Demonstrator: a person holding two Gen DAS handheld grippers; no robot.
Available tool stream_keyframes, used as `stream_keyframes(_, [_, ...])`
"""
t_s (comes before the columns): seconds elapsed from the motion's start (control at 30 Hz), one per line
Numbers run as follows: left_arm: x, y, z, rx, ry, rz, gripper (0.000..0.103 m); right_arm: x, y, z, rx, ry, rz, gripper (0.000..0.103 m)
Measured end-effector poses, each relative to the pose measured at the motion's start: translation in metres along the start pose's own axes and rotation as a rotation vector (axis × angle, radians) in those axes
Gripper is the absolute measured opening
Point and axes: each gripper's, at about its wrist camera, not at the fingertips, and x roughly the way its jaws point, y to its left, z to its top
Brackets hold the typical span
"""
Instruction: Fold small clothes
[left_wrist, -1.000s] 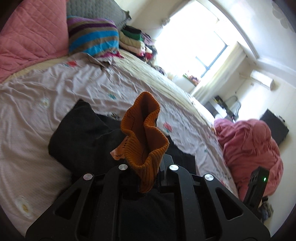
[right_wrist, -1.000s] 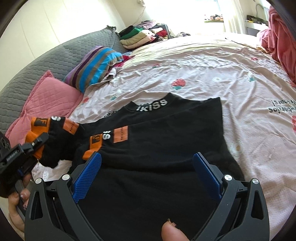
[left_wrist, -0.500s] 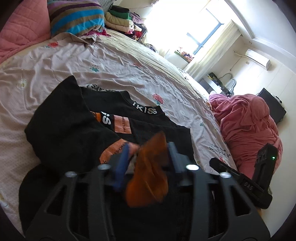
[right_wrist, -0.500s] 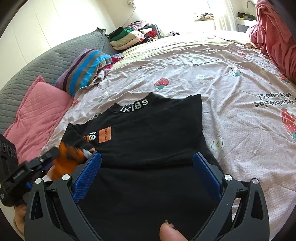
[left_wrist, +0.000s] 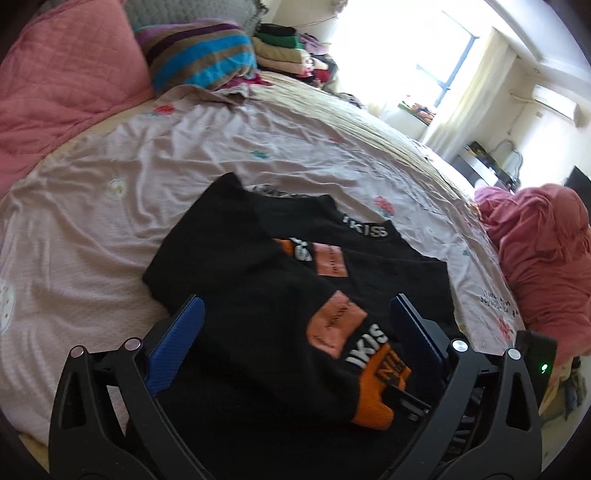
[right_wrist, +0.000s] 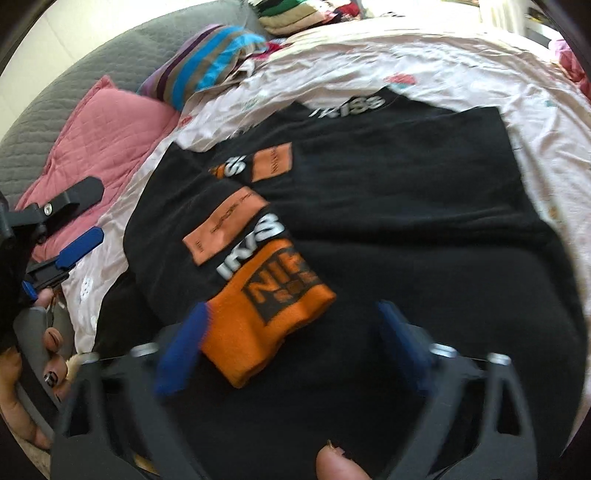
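1. The bed sheet (left_wrist: 155, 177), the largest thing here, is pale lilac cotton with small printed motifs, creased and soft. It gives under pressure, so folds should be pressed flat with care.
2. The black top (right_wrist: 388, 206) lies spread in the middle of the sheet. It is a matte knit with white lettering on the collar at 12 o'clock, and it looks limp and light.
3. The sleeve (left_wrist: 280, 306) is folded across the body. Its ribbed orange cuff (right_wrist: 266, 310) lies toward 6 o'clock, thick and stretchy, and bears a black print.
4. Step in hand, as I judge it: settle the sleeve straight, parallel to the side seam, then smooth it before the next fold.
5. The left gripper (left_wrist: 295, 317) is opening wide. The sleeve lies between its blue ribbed pads, which do not touch it.
6. The right gripper (right_wrist: 291, 332) is closing, blurred, with the cuff between its jaws but not yet pinched. It would do best to take the cuff edge only, without the layer beneath.
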Motion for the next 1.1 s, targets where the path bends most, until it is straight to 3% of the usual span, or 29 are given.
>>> stream_keyframes(0.07, [-0.002,0.01,0.0,-0.029,0.0,-0.002,0.093,0.004,0.007,0.001,-0.025,-0.005,-0.006,0.04])
stream_keyframes(0.13, [-0.004,0.018,0.0,-0.045,-0.007,0.004,0.094,0.004,0.015,0.007,-0.064,-0.018,-0.004,0.017])
stream_keyframes(0.17, [-0.005,0.02,0.001,-0.052,-0.011,0.006,0.094,0.002,0.018,0.012,-0.074,-0.027,0.012,0.012])
stream_keyframes(0.37, [-0.017,0.037,0.007,-0.116,-0.042,-0.003,0.093,-0.036,0.052,0.048,-0.281,-0.203,-0.009,0.01])
stream_keyframes(0.57, [-0.023,0.044,0.009,-0.136,-0.053,0.008,0.094,-0.073,0.053,0.097,-0.405,-0.367,-0.115,0.01])
stream_keyframes(0.7, [-0.025,0.044,0.011,-0.132,-0.061,0.009,0.094,-0.075,0.027,0.115,-0.395,-0.372,-0.189,0.01])
stream_keyframes(0.83, [-0.022,0.041,0.014,-0.121,-0.057,0.013,0.094,-0.067,0.002,0.111,-0.368,-0.357,-0.268,0.009])
stream_keyframes(1.1, [-0.003,0.032,0.016,-0.075,-0.011,0.029,0.094,-0.052,-0.037,0.09,-0.278,-0.306,-0.288,0.008])
